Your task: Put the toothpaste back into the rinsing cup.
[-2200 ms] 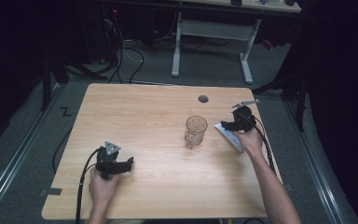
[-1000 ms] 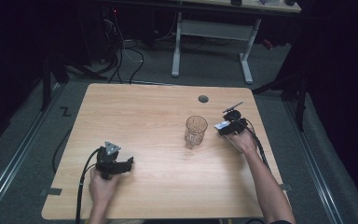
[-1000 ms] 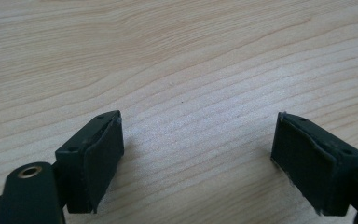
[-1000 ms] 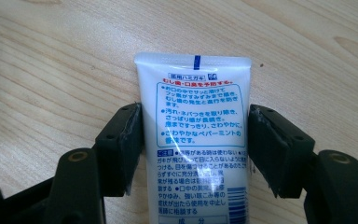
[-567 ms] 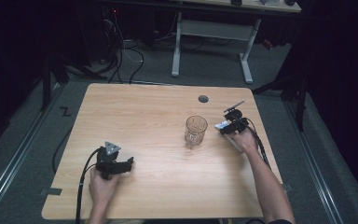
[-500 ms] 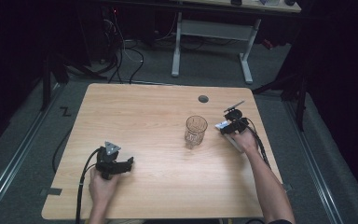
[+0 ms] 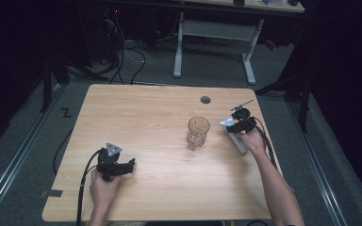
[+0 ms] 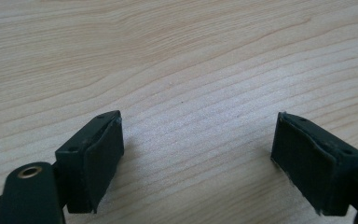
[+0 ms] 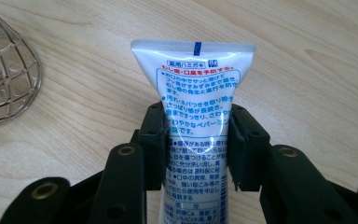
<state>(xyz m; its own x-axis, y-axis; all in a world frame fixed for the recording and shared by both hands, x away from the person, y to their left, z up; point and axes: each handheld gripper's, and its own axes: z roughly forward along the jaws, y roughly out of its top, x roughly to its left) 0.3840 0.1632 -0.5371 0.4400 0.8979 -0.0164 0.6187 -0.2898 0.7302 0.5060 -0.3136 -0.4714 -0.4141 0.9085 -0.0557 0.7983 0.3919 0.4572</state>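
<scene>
Desk (image 7: 160, 117): pale wood-grain top, with a round cable port (image 7: 205, 100) near its far edge. Bare across the left half apart from the person's left hand and tool.

Tumbler (image 7: 198, 132): clear glass with a cut lattice pattern, upright, right of centre. It stands near the tube, to its left and not touching. Its rim shows at the upper left corner of the right gripper view (image 9: 7, 70).

Toothpaste tube (image 9: 193, 107): white with blue print, lying flat on the desk near the right edge. The crimped flat end points away from the hand; the cap end is hidden under the tool.

Right claw (image 9: 196, 140): jaws have just been closing and now press on both flanks of the tube around mid-body, clamped on it. In the high view the same claw (image 7: 232, 126) sits low over the tube beside the tumbler.

Left claw (image 8: 198, 156): jaws stand wide apart with only bare desk between them. In the high view it rests idle at the near left (image 7: 131, 164), well apart from the work.

Step in hand, as judged: securing the tube before a lift.

Advice on the step:
- Hold the squeeze firm but moderate; the soft wall will buckle and may push paste toward the cap.
- Check that both pads bear evenly, so the tube does not twist on lifting.
- Raise it straight up first, keeping clear of the tumbler.

Risk: a sideways swing could knock the glass over.
</scene>
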